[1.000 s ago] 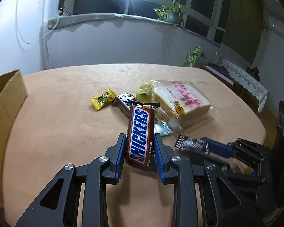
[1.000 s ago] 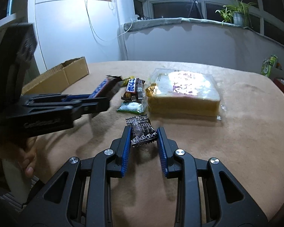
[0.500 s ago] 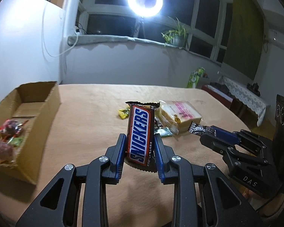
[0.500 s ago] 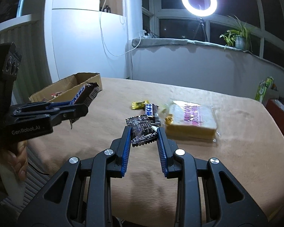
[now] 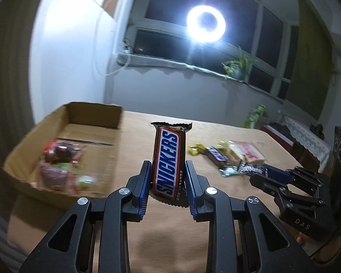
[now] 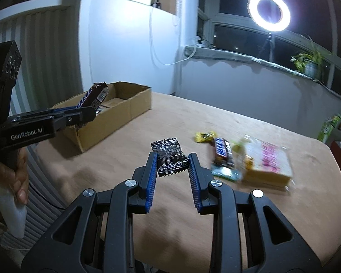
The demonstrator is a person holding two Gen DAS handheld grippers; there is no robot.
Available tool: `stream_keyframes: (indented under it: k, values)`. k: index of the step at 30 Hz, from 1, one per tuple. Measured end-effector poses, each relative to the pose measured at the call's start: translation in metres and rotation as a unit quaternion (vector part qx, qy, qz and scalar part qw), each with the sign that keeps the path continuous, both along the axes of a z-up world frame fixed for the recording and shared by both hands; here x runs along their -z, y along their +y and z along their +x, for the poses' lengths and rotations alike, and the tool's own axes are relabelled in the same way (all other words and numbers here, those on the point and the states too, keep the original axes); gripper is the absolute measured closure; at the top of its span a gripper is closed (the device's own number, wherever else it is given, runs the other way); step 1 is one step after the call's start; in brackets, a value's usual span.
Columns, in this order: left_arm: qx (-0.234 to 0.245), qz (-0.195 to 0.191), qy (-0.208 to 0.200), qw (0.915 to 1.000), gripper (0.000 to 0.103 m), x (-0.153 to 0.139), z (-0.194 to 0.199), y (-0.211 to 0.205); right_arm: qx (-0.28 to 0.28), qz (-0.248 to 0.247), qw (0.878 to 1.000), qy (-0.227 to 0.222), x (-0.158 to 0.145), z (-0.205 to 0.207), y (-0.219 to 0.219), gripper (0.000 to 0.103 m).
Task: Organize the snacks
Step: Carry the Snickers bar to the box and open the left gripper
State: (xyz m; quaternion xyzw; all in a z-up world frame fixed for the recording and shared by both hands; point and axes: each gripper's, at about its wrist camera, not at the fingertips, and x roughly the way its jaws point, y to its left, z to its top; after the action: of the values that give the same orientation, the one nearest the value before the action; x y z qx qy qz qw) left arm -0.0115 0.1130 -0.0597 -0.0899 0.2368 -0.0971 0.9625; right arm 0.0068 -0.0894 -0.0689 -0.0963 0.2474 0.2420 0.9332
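Note:
My left gripper [image 5: 167, 167] is shut on a brown Snickers bar [image 5: 168, 161], held upright above the table, with the open cardboard box [image 5: 63, 150] just to its left. The box holds several wrapped sweets [image 5: 61, 166]. My right gripper [image 6: 172, 159] is shut on a small black patterned snack packet [image 6: 170, 160], lifted over the table. In the right wrist view the left gripper [image 6: 88, 111] carries the Snickers bar [image 6: 93, 96] beside the box [image 6: 116, 113]. In the left wrist view the right gripper [image 5: 259, 170] shows at the right with its packet [image 5: 247, 167].
Left on the tan table [image 6: 216, 216] are a yellow sweet [image 6: 203, 136], a second dark bar [image 6: 222, 151], a green packet [image 6: 225, 173] and a wrapped sandwich cake [image 6: 270, 161]. A person's hand [image 6: 10, 179] grips the left handle. A ring light [image 6: 269, 11] glares above the windowsill.
Both grippers have risen and swung left toward the cardboard box, each keeping its snack. The box now fills the left of the left wrist view, and the loose snacks lie farther right.

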Motion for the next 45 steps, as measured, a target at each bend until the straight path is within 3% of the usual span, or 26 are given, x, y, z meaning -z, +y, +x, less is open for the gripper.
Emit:
stream_keyframes:
  k: [12, 20, 21, 22, 24, 26, 35, 45]
  values:
    - [-0.084, -0.013, 0.013, 0.9963, 0.076, 0.009, 0.004, 0.079, -0.086, 0.0, 0.996, -0.017, -0.013, 0.024, 0.095, 0.075]
    - [-0.107, -0.025, 0.029, 0.9935, 0.076, 0.022, 0.012, 0.107, -0.123, 0.004, 0.992, -0.038, -0.02, 0.053, 0.162, 0.074]
    - [-0.11, -0.023, 0.031, 0.9931, 0.075, 0.024, 0.014, 0.109, -0.126, 0.003, 0.992, -0.028, -0.017, 0.06, 0.168, 0.068]
    - [-0.116, -0.02, 0.033, 0.9925, 0.072, 0.025, 0.016, 0.109, -0.128, 0.003, 0.992, -0.023, -0.016, 0.063, 0.17, 0.06]
    - [-0.133, -0.016, 0.032, 0.9905, 0.045, 0.026, 0.016, 0.113, -0.123, 0.01, 0.992, -0.028, -0.013, 0.063, 0.168, 0.051]
    - [-0.138, -0.023, 0.022, 0.9899, 0.037, 0.024, 0.011, 0.116, -0.119, 0.004, 0.992, -0.03, -0.009, 0.059, 0.163, 0.046]
    - [-0.16, -0.044, 0.01, 0.9862, 0.035, 0.014, -0.003, 0.125, -0.109, 0.001, 0.994, -0.018, 0.004, 0.038, 0.139, 0.042]
    - [-0.167, -0.041, 0.001, 0.9851, 0.029, 0.003, -0.019, 0.12, -0.098, 0.02, 0.995, -0.024, -0.007, 0.025, 0.125, 0.042]
